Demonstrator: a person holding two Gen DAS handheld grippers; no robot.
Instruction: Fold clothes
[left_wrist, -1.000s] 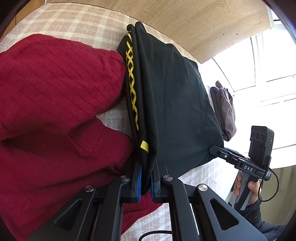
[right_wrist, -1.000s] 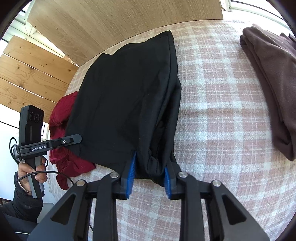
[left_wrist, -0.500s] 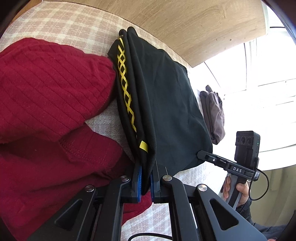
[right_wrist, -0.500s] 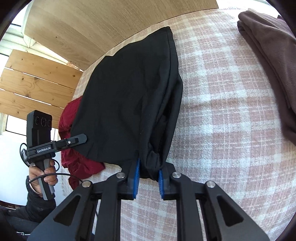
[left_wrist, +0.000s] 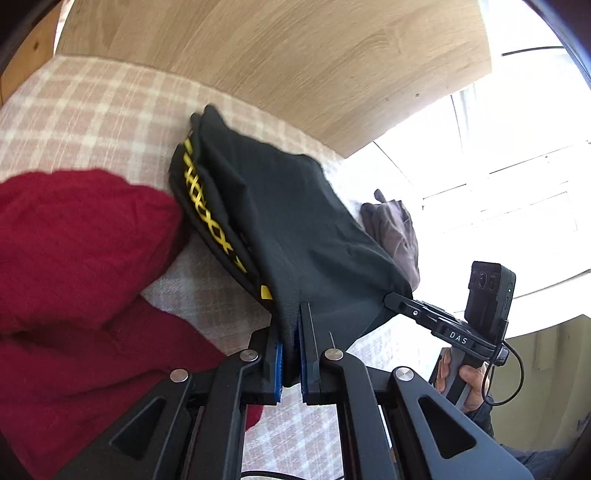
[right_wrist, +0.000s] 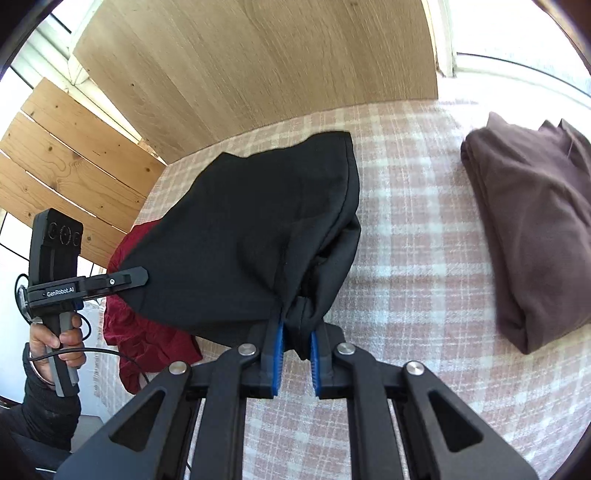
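Observation:
A black garment (left_wrist: 303, 236) with a yellow cross-pattern stripe (left_wrist: 207, 206) lies folded over on the pink plaid cloth (left_wrist: 92, 118). My left gripper (left_wrist: 290, 354) is shut on its near edge and lifts it off the surface. My right gripper (right_wrist: 297, 339) is shut on the bunched near corner of the same garment (right_wrist: 251, 236). The far end of the garment still rests on the cloth. Each gripper shows in the other's view, the right gripper in the left wrist view (left_wrist: 399, 301) and the left gripper in the right wrist view (right_wrist: 136, 275).
A red knit garment (left_wrist: 74, 266) lies in a heap at the left, also seen in the right wrist view (right_wrist: 147, 332). A folded brown garment (right_wrist: 535, 229) lies at the right. A wooden board (right_wrist: 258, 66) backs the plaid surface (right_wrist: 424, 258).
Both grippers have lifted the black garment's near edge up and pulled it back; the right gripper has closed tighter on it. The far end has slid toward me.

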